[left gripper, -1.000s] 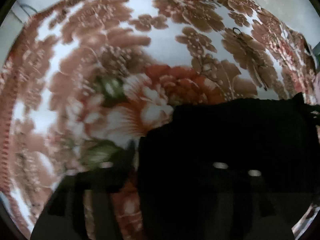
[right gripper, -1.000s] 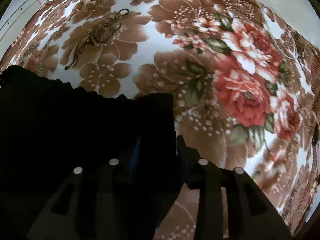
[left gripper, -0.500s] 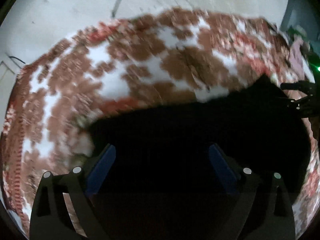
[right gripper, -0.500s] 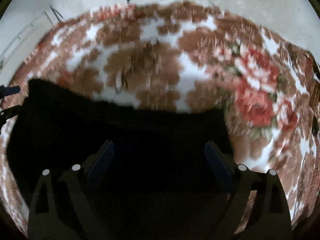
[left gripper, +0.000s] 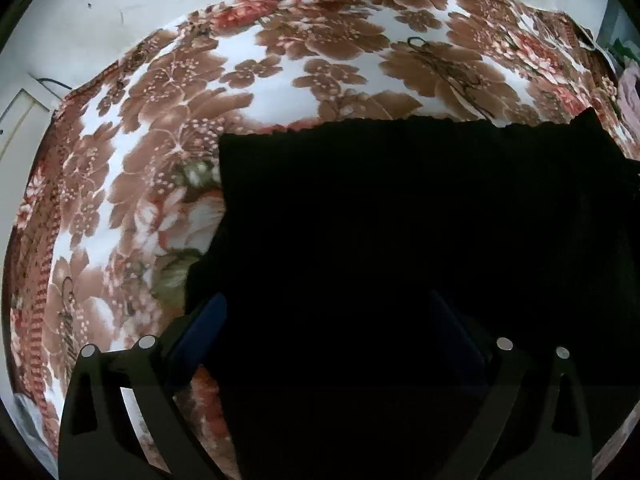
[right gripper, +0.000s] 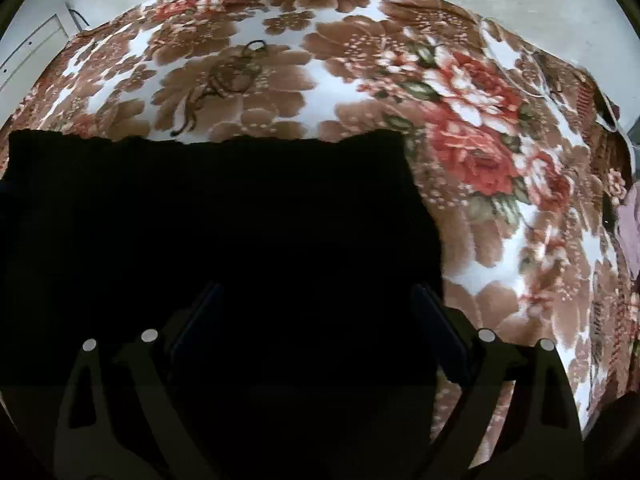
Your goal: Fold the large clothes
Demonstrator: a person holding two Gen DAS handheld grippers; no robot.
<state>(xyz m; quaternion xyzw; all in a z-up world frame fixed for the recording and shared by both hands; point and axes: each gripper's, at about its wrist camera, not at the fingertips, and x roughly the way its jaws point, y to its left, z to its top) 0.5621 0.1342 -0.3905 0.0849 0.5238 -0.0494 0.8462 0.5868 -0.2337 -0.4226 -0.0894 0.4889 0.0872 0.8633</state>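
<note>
A large black garment (left gripper: 400, 220) lies flat on a floral blanket (left gripper: 160, 140), folded into a broad rectangle with a straight far edge. My left gripper (left gripper: 328, 332) is open above the garment's left part, its blue-padded fingers (left gripper: 200, 328) spread wide and empty. In the right wrist view the same garment (right gripper: 220, 220) fills the lower left. My right gripper (right gripper: 316, 320) is open above its right part, fingers (right gripper: 436, 328) spread wide, holding nothing.
The brown, red and white floral blanket (right gripper: 460, 120) covers the surface. Pale floor (left gripper: 120, 0) with a cable shows beyond its far edge. A pinkish cloth (right gripper: 630, 232) lies at the far right.
Both grippers were shut on the garment's edge one second ago. They have let go, opened wide and pulled back and up. The garment now lies flat.
</note>
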